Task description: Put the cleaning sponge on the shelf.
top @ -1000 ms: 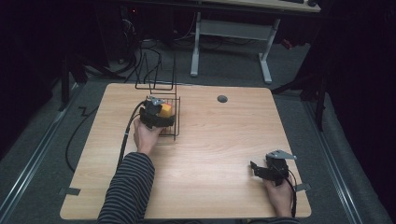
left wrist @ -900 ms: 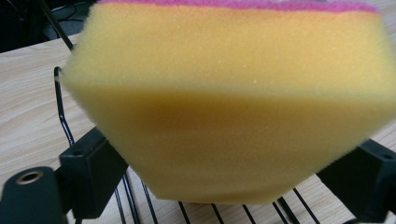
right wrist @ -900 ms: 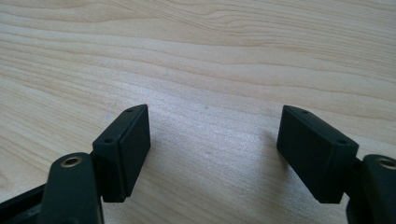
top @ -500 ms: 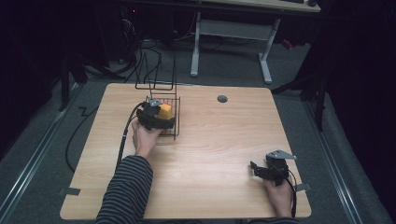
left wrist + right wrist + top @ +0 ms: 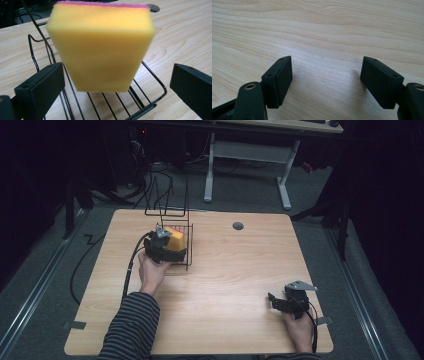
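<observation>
Fingers of the left gripper [image 5: 117,87] stand wide apart, either side of the sponge [image 5: 101,47] but gripping nothing. Sponge stands on edge in the wire rack [image 5: 176,242], far left of the desk [image 5: 235,270]. Likely light, soft, springy foam (pink scrub layer on the far face); pinch across the broad faces, mid-height. Right gripper [image 5: 325,83] gapes empty over bare desk, near right.
</observation>
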`<state>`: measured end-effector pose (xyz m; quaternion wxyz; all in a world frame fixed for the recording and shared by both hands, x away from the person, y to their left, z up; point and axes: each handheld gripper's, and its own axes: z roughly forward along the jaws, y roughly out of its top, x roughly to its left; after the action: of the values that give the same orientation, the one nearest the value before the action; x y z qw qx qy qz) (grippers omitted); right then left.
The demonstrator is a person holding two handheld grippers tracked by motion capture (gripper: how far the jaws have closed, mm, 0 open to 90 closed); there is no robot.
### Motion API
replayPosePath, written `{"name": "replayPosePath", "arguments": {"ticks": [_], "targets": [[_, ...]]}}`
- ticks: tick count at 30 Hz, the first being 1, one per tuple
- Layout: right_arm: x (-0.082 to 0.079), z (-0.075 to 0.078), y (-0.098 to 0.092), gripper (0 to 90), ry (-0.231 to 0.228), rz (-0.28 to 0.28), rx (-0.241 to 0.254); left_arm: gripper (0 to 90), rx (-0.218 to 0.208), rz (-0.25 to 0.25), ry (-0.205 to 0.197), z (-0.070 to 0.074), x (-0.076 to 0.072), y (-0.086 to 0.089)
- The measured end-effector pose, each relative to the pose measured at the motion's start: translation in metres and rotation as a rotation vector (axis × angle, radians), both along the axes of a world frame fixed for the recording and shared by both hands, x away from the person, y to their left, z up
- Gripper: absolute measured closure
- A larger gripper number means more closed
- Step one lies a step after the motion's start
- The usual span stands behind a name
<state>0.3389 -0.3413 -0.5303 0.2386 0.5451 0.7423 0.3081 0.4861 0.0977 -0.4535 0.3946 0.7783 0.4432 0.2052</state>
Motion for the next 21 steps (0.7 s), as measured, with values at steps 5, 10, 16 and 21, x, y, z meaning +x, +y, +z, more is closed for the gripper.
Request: {"name": "replayPosePath", "arguments": {"ticks": [5,10,16,21], "targets": [[0.0,0.0,0.0,26.2,0.0,0.0,0.0,0.6,-0.004,-0.008,-0.009,0.003,-0.006,0.001],[0.0,0.0,0.0,26.2,0.0,0.0,0.0,0.9,-0.01,-0.021,-0.007,0.005,-0.013,0.003],[0.0,0.0,0.0,26.2,0.0,0.0,0.0,1.5,-0.019,-0.036,-0.017,0.009,-0.022,0.006],[0.0,0.0,0.0,26.2,0.0,0.0,0.0,2.0,-0.033,-0.041,-0.028,0.012,-0.029,0.009]]}}
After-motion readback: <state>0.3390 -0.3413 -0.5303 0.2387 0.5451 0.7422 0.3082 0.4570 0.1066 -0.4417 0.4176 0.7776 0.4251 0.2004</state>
